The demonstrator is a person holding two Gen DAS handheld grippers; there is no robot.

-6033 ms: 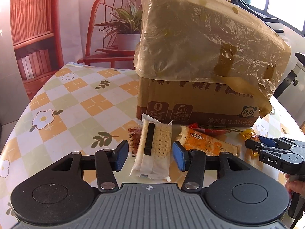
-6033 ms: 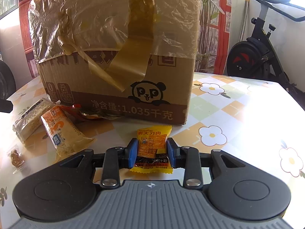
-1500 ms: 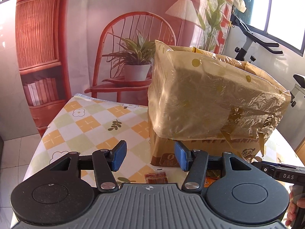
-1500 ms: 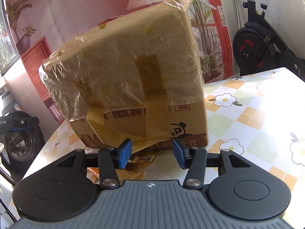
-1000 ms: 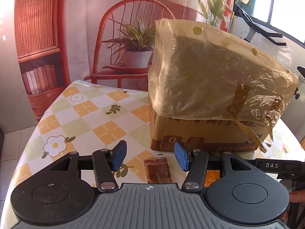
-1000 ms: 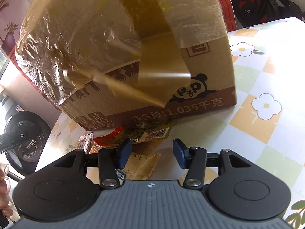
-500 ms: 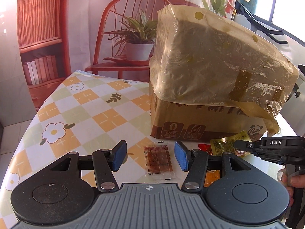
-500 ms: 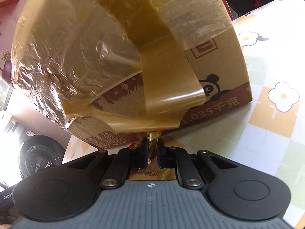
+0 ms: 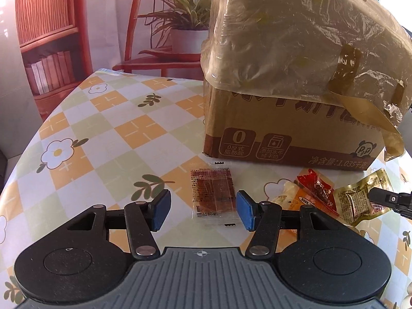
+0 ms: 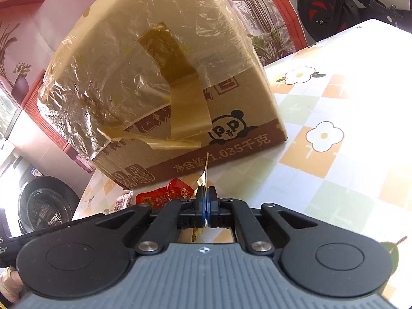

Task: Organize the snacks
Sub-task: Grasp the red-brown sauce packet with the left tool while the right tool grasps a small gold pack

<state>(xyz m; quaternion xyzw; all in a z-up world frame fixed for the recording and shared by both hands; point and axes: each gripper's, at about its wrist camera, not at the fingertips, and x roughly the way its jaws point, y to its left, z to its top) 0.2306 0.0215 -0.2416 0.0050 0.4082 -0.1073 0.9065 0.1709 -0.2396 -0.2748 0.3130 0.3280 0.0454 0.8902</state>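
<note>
Pinching the edge of a gold snack packet, the right gripper has its jaws pressed together just before the cardboard box. The left gripper, jaws spread, frames a clear-wrapped brown snack lying on the checked tablecloth; a red packet lies nearby.

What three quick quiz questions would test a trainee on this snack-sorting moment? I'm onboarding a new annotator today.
1. True or false: the left gripper is shut on a packet.
2. What does the right gripper hold? A) gold packet B) red packet C) nothing
3. Fill in: the brown clear sachet lies in front of the ____.

Key: 1. False; its fingers are spread either side of the sachet. 2. A. 3. cardboard box.
</note>
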